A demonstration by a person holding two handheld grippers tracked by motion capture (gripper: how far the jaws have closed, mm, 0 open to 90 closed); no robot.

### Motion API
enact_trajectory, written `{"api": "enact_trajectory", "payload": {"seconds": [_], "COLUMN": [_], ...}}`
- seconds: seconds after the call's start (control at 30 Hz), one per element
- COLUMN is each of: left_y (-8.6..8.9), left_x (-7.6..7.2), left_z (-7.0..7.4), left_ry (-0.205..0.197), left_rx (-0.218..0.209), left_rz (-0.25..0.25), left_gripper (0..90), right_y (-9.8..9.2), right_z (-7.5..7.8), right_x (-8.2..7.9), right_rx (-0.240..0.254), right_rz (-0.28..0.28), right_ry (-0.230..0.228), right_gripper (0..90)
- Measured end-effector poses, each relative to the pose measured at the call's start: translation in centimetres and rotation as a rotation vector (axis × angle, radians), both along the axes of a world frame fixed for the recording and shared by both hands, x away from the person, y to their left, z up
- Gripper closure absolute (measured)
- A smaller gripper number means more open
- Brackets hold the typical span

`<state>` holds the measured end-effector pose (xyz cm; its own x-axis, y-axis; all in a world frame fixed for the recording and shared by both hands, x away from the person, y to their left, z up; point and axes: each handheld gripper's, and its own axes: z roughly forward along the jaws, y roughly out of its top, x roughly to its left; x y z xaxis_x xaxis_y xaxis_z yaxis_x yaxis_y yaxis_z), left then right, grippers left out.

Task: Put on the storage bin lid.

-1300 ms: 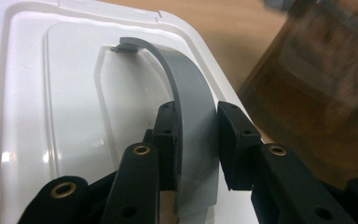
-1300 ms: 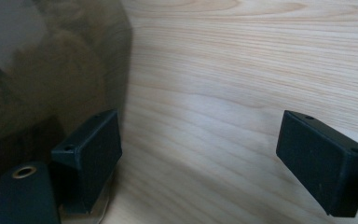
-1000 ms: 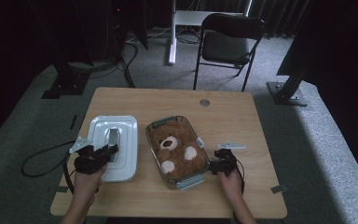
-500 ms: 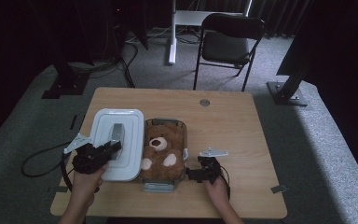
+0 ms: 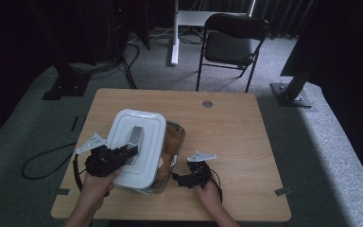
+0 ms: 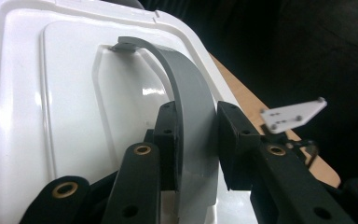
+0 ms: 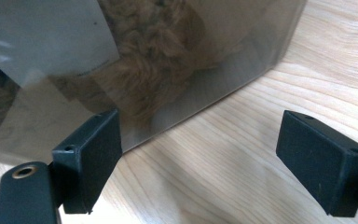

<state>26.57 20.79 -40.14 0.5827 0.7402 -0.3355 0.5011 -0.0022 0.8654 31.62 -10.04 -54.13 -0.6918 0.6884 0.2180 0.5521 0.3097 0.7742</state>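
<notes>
White lid held over the toy-filled box

A brown plush bear [image 5: 168, 149] is seen inside the clear plastic box [image 5: 175, 142] on the wooden counter [image 5: 227, 123]. The white rectangular lid [image 5: 137, 142] is partly laid over it, its grey handle [image 6: 193, 116] clamped by the left gripper [image 5: 123, 153]; the right gripper [image 5: 182, 178] is spread wide, one pad touching the box wall.

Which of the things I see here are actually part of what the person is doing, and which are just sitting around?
In use:
- white lid, held by its grey handle in the left gripper
- clear box with the brown teddy bear inside
- right gripper, jaws open beside the box

Just lying about:
- folding chair behind the table
- black cable on the carpet
</notes>
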Motion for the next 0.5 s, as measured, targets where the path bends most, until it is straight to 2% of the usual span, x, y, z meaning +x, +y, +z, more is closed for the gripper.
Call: {"api": "enact_trajectory", "payload": {"seconds": [0.3, 0.43, 0.5], "left_y": [-2.1, -3.4, -3.6], "left_x": [0.6, 1.2, 1.3], "left_z": [-0.1, 0.0, 0.0], "left_ry": [0.011, 0.027, 0.028], "left_rx": [0.024, 0.039, 0.041], "left_rz": [-0.078, -0.137, -0.144], "left_gripper": [72.0, 72.0, 72.0], "right_y": [1.5, 0.4, -0.1], "right_z": [0.0, 0.1, 0.0], "right_x": [0.3, 0.5, 0.6], "right_rx": [-0.005, -0.006, -0.001], "right_rz": [0.056, 0.009, -0.01], "right_ry": [0.007, 0.006, 0.006], "right_gripper": [12.9, 13.0, 13.0]}}
